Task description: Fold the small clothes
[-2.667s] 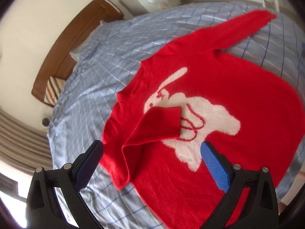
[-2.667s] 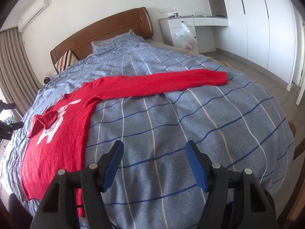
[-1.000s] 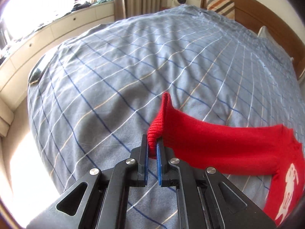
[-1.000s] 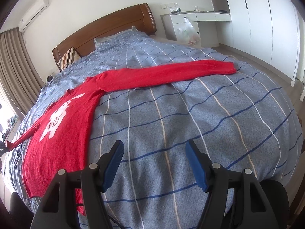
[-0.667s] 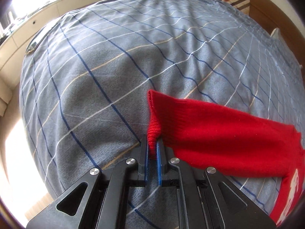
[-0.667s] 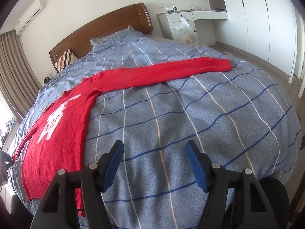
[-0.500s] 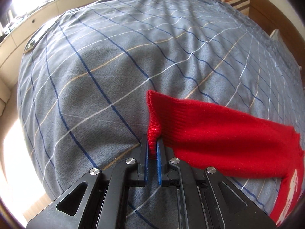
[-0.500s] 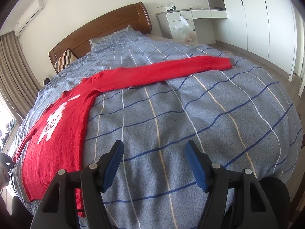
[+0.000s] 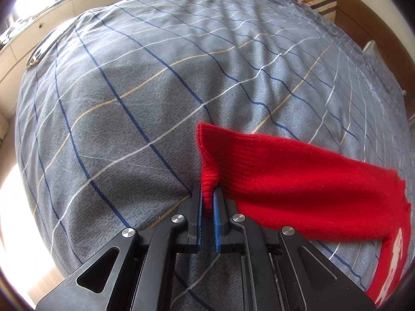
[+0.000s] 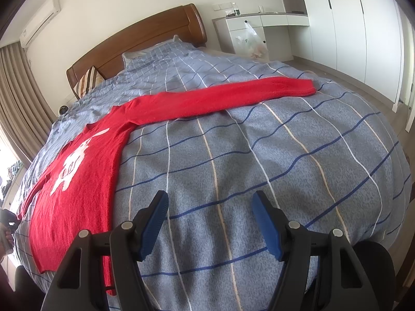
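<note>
A red knitted sweater (image 10: 85,171) with a white animal figure lies flat on the checked bedspread (image 10: 259,160). My left gripper (image 9: 207,194) is shut on the ribbed cuff of its sleeve (image 9: 280,178), which is stretched out low over the bedspread (image 9: 129,90). The other sleeve (image 10: 233,96) lies straight out towards the bed's right side. My right gripper (image 10: 210,207) is open and empty above bare bedspread, right of the sweater body.
A wooden headboard (image 10: 145,39) and striped pillow (image 10: 87,81) are at the far end. A white desk (image 10: 262,28) with a plastic bag and wardrobes (image 10: 358,26) stand on the right. Curtains (image 10: 18,103) and a low cabinet (image 9: 77,2) are on the window side.
The left gripper took the sleeve cuff off the sweater's front and pulled it out sideways, then lowered it close to the bedspread. The right gripper has stayed open and nearly still.
</note>
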`<state>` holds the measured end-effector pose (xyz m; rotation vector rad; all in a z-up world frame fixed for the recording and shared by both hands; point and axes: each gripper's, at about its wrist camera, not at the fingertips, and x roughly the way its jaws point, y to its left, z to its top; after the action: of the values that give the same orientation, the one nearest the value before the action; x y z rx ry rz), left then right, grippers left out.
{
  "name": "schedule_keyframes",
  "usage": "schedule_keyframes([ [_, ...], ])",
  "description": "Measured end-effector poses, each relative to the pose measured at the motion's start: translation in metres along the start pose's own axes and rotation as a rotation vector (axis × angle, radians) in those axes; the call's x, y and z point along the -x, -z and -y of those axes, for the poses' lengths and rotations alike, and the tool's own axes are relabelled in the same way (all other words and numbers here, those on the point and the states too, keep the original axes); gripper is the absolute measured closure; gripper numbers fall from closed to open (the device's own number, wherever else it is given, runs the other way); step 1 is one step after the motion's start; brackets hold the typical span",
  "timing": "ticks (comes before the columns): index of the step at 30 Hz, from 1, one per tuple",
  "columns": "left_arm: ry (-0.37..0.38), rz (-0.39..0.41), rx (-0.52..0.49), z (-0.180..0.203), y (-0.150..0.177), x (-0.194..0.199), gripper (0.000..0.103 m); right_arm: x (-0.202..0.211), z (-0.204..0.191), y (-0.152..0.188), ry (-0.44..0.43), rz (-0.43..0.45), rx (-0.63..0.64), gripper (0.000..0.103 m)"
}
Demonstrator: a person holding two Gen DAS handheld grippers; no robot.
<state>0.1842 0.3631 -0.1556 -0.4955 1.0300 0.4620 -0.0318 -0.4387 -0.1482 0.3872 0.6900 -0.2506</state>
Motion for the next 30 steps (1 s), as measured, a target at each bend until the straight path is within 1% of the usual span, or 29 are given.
schedule_keyframes([
  [1,0.005,-0.006,0.009,-0.002,-0.001,0.000,0.094,0.000,0.000,0.000,0.000,0.000,-0.001,0.036],
  [4,0.037,-0.010,0.015,-0.006,-0.001,0.004,0.092,0.000,0.000,-0.001,-0.001,0.003,-0.003,0.036],
  [6,0.067,0.000,0.028,-0.009,0.001,0.009,0.084,0.000,0.001,-0.001,-0.003,0.005,-0.005,0.036],
  [7,0.090,0.003,0.040,-0.011,0.003,0.012,0.073,0.000,0.001,-0.001,-0.003,0.006,-0.006,0.036],
  [8,0.115,0.009,0.053,-0.014,0.004,0.016,0.059,0.000,0.001,-0.002,-0.003,0.006,-0.008,0.036],
  [9,0.133,0.016,0.064,-0.016,0.006,0.020,0.051,0.000,0.001,-0.002,-0.004,0.006,-0.009,0.036],
  [10,0.137,0.027,0.075,-0.018,0.009,0.026,0.034,0.000,0.002,-0.002,-0.004,0.006,-0.011,0.036],
  [11,0.126,0.040,0.084,-0.019,0.012,0.031,0.019,0.001,0.002,-0.001,-0.004,0.006,-0.013,0.036],
  [13,0.088,0.064,0.105,-0.025,0.018,0.042,0.010,0.001,0.003,-0.001,-0.006,0.004,-0.016,0.035],
  [14,0.075,0.068,0.115,-0.028,0.020,0.047,0.010,0.001,0.003,-0.001,-0.006,0.004,-0.015,0.035],
  [16,0.077,0.069,0.127,-0.035,0.025,0.057,0.010,0.001,0.002,-0.001,-0.005,0.007,-0.013,0.035],
  [18,0.081,0.101,0.122,-0.037,0.030,0.071,0.010,0.001,0.002,-0.001,-0.006,0.008,-0.009,0.035],
  [21,0.095,0.166,0.072,-0.026,0.040,0.097,0.009,0.001,0.000,-0.001,-0.004,0.013,-0.003,0.035],
  [24,0.132,0.224,0.013,-0.006,0.056,0.121,0.006,0.003,-0.002,-0.001,0.003,0.030,0.000,0.035],
  [26,0.170,0.255,-0.049,0.013,0.071,0.135,0.004,0.006,-0.002,-0.002,0.010,0.049,0.003,0.035],
  [28,0.207,0.271,-0.147,0.037,0.089,0.144,0.004,0.009,-0.004,-0.002,0.017,0.067,0.009,0.034],
  [30,0.240,0.266,-0.264,0.062,0.110,0.148,0.004,0.012,-0.006,-0.002,0.020,0.080,0.017,0.030],
])
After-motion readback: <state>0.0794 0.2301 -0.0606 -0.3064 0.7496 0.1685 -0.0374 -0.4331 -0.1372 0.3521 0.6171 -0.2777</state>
